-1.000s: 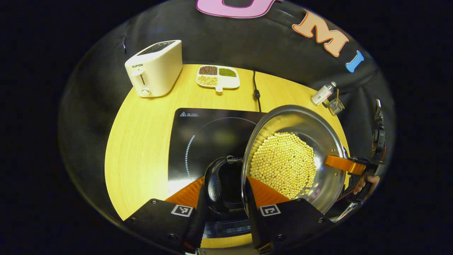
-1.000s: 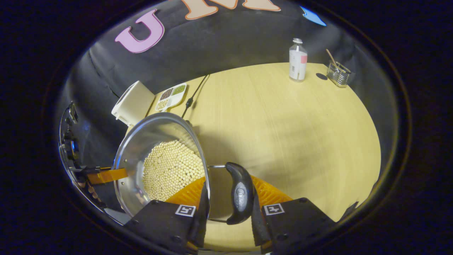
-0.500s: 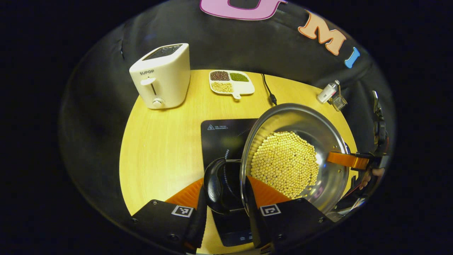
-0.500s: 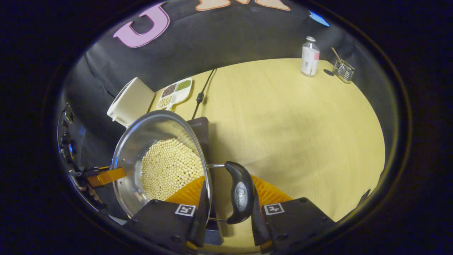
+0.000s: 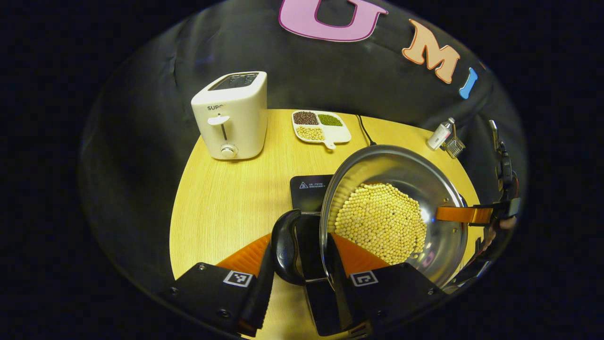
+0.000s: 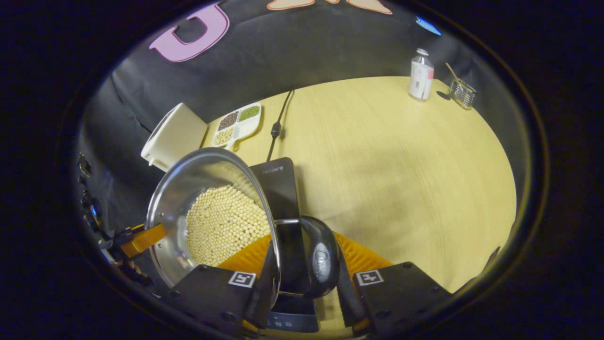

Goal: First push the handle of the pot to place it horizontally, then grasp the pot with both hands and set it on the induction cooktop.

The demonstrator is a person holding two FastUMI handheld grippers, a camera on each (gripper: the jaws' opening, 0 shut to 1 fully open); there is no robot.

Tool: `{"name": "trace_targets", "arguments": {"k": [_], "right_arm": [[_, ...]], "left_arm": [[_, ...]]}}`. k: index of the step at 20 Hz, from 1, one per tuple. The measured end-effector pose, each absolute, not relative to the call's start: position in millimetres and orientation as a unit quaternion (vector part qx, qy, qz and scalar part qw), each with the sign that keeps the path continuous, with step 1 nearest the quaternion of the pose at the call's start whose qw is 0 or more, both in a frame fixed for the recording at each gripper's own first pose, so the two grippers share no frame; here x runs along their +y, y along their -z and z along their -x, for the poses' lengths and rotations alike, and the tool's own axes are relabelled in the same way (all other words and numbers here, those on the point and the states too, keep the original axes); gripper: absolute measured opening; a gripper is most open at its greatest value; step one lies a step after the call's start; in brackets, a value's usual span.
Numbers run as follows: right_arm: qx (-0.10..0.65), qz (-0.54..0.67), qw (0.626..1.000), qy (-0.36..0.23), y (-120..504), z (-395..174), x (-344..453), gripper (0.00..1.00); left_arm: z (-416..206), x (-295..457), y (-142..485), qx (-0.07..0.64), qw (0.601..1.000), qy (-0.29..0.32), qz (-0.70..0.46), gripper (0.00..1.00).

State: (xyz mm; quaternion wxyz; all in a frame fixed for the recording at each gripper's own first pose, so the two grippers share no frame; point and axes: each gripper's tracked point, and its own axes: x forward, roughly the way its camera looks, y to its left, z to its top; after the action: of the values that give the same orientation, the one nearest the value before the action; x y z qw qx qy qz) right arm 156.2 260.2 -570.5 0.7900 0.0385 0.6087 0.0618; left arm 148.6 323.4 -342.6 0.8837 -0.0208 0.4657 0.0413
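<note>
Beneath both grippers lies the round wooden table [image 6: 387,156], and the pot [image 5: 439,189] hangs above it, carried between the two tools and not yet set down. Just below and beyond the left gripper [image 5: 298,255] the dark induction cooktop [image 5: 309,189] shows as a narrow slab, mostly hidden behind the pot's wall; in the right gripper view the same cooktop [image 6: 278,184] runs ahead of the right gripper [image 6: 302,264], under the pot's right edge. Each gripper is pinched on the pot's side — one finger inside the steel wall against the beans, the other outside the black side handle [image 5: 283,248], so wall and handle sit clamped between them; the right one grips the opposite handle [image 6: 323,259] the same way. My judgement is that the step in hand is the carry and lowering onto the cooktop, and that it is near its end but the pot may not yet be centred over the slab. To do it well, keep both hands level so the pot stays flat, bring it squarely over the cooktop before descending, and lower both sides together so the base lands flat and does not rock. Hold the pinch firm until the base rests. Inside, the yellow beans [image 5: 382,222] lie in a loose heap — any tilt or jolt would send them sliding toward the rim.
</note>
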Motion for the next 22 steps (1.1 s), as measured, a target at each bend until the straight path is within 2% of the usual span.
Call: {"name": "trace_targets", "arguments": {"k": [1,2,4,6,8,9,10,11,13,15,16,18,22], "right_arm": [[0.602,-0.034,0.796,-0.057,567.7,-160.2,256.4,0.58],[0.595,-0.033,0.801,-0.055,564.0,-164.7,255.3,0.68],[0.593,-0.039,0.802,-0.06,555.2,-165.3,252.9,0.76],[0.589,-0.035,0.805,-0.061,548.7,-164.8,246.5,0.8],[0.585,-0.034,0.808,-0.066,540.6,-164.0,242.3,0.89],[0.583,-0.034,0.809,-0.068,536.3,-164.7,241.1,0.87],[0.582,-0.033,0.809,-0.07,530.8,-162.3,239.6,0.87],[0.58,-0.031,0.811,-0.07,525.6,-162.6,235.8,0.87],[0.573,-0.027,0.816,-0.073,513.1,-159.0,228.3,0.93],[0.562,-0.023,0.824,-0.074,501.7,-156.6,224.0,0.94],[0.554,-0.022,0.828,-0.076,495.0,-155.4,219.4,0.92],[0.539,-0.026,0.838,-0.084,479.1,-155.0,214.2,0.87],[0.508,-0.034,0.856,-0.094,449.5,-155.7,190.2,0.87]], "left_arm": [[-147.2,322.8,344.2,0.465,0.884,-0.039,0.025,0.62],[-143.2,320.4,344.8,0.468,0.882,-0.04,0.034,0.65],[-138.6,321.8,346.1,0.463,0.883,-0.053,0.056,0.71],[-136.2,317.7,341.2,0.446,0.89,-0.055,0.073,0.75],[-134.6,314.1,336.6,0.435,0.897,-0.047,0.064,0.74],[-134.1,314.4,335.1,0.432,0.899,-0.047,0.049,0.74],[-133.4,318.4,331.8,0.428,0.902,-0.054,0.029,0.79],[-133.8,323.6,326.4,0.421,0.905,-0.064,0.007,0.75],[-142.2,331.5,302.3,0.375,0.923,-0.087,-0.03,0.75],[-147.6,331.6,279.9,0.329,0.937,-0.104,-0.052,0.79],[-145.9,330.7,272.3,0.316,0.94,-0.111,-0.06,0.76],[-143.8,328.3,251.6,0.288,0.947,-0.123,-0.074,0.77],[-129.2,299.7,223.4,0.261,0.954,-0.12,-0.09,0.77]]}}
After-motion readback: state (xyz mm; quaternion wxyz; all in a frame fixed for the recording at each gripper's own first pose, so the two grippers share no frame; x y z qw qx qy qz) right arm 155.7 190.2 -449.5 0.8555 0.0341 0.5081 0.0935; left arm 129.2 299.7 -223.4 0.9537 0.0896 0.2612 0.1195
